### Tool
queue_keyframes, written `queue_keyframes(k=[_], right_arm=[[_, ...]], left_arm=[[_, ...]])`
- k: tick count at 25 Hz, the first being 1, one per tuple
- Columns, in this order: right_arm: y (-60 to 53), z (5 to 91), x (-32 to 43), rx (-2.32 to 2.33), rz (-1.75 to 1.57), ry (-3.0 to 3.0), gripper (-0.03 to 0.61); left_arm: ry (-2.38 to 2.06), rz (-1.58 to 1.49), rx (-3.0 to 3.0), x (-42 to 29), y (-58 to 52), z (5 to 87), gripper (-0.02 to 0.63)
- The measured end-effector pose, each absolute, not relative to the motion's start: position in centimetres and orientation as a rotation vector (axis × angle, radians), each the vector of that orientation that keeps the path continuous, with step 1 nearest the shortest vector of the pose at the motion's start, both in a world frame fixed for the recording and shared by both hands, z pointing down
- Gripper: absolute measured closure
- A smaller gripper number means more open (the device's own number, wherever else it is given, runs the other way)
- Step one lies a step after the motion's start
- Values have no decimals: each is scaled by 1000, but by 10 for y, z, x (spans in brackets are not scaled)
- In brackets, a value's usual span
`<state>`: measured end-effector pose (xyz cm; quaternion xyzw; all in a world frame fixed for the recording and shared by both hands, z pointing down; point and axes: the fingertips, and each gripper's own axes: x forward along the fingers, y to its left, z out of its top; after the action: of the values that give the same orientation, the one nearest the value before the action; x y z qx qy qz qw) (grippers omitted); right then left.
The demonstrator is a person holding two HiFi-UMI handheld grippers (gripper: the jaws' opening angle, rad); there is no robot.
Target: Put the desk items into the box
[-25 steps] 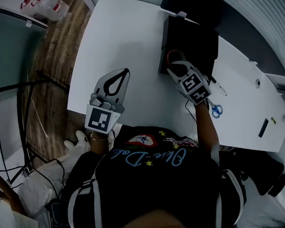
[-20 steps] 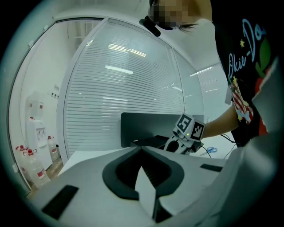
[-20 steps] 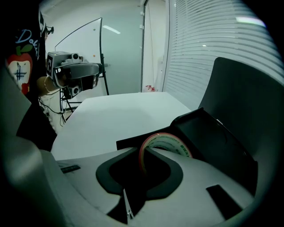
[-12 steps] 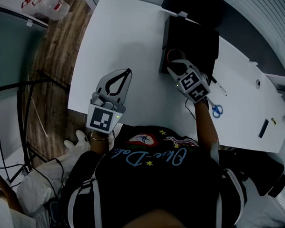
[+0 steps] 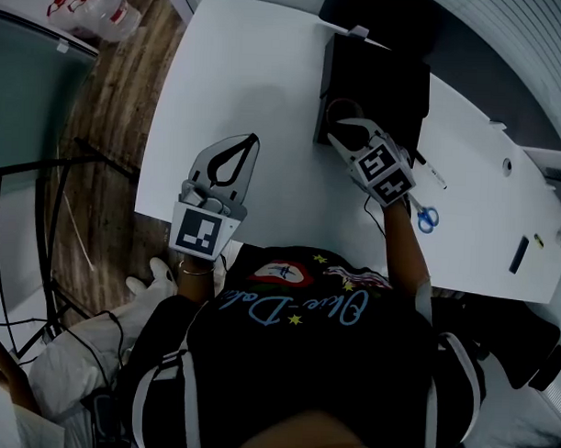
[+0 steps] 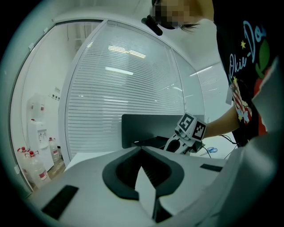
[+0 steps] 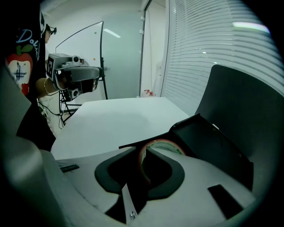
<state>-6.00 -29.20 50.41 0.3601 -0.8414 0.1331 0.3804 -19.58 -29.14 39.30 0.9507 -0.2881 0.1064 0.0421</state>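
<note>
Two grippers are over the white tabletop: the right gripper reaches down into the near corner of the black box, and its jaws have just been opening, now parted around a tape roll that stands on edge between them inside the box. The left gripper hangs above the tabletop's near edge, well apart from the box, with its jaws closed on nothing. Blue-handled scissors and a pen lie on the tabletop beside the right gripper.
</note>
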Motion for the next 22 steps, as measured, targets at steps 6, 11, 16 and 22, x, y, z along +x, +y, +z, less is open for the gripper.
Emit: queue_keyframes(k=[6,11,16,22], right_arm=[[-294,481,-51,1086,305,-2200,508],[-291,460,-41,1190,257,-2244,523],[-285,441,-34,1293,230,-2299,583],[-268,422,-23,1385,234,-2360,583]], left_arm=[[-877,331,2918,-192,-289,389,617],[-863,297,2934,-187,-284,379,617],[-858,301,2959,-179,-278,374,618],[-856,291,2969,-168,-264,366,617]])
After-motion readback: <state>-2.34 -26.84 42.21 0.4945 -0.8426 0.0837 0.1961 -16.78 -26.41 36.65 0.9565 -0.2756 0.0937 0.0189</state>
